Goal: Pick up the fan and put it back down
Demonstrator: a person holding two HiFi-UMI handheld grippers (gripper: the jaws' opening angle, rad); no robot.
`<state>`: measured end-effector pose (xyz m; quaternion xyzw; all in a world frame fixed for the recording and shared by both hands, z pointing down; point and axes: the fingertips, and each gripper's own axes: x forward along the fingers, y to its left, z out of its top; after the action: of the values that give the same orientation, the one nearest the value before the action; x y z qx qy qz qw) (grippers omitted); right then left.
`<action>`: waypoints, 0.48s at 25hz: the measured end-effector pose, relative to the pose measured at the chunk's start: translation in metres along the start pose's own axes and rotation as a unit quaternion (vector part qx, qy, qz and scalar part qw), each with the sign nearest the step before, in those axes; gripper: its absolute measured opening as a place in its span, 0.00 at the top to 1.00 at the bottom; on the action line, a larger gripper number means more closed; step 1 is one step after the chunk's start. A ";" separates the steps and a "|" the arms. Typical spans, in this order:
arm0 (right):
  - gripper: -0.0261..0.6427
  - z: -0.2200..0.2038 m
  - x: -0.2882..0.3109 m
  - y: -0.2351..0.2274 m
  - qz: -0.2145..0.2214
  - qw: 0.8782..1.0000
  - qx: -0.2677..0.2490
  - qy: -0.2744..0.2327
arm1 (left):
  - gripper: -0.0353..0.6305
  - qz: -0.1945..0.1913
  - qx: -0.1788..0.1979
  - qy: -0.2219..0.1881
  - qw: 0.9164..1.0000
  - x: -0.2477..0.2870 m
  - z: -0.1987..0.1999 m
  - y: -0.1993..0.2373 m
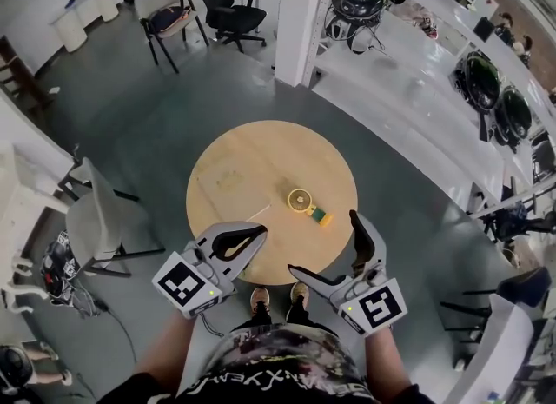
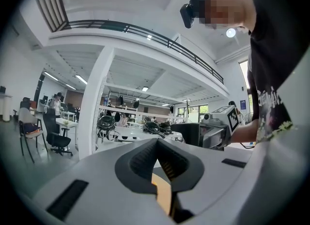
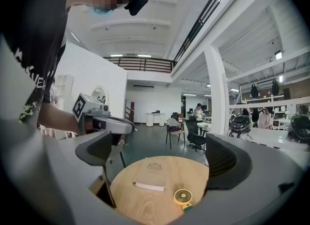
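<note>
The small yellow round-headed fan with a green handle (image 1: 307, 205) lies flat on the round pale wooden table (image 1: 252, 155), right of the table's middle and towards its near edge. Its long axis runs on a slant: the yellow head points to the table's centre and the green handle to the near right edge. The right gripper (image 1: 322, 241) is the nearer of the two. It hovers over the near right edge with its jaws spread wide and nothing between them. Its own view shows the fan low and ahead, inside the line of the two jaws and closer to the right one. The left gripper (image 1: 261, 231) hangs over the near left edge with its jaw tips pressed together on nothing, and the fan lies off to its right. By my reading the pick falls to the right gripper, which would need to go forward and down and probably turn to close across the handle, not along it.
</note>
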<state>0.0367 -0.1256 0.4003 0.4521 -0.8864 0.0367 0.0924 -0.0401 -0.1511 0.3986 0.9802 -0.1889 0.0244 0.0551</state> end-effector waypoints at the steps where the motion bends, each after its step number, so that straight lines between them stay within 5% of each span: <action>1: 0.08 -0.002 -0.001 -0.004 0.007 1.000 0.000 0.003 | 0.93 0.006 -0.001 0.000 1.000 0.005 0.001 0.000; 12: 0.08 -0.001 -0.006 -0.035 0.047 0.999 -0.008 -0.003 | 0.93 0.039 0.009 -0.005 0.999 0.038 0.012 -0.008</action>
<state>0.0686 -0.1411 0.3991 0.4097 -0.9070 0.0327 0.0915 -0.0014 -0.1595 0.3881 0.9726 -0.2270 0.0237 0.0441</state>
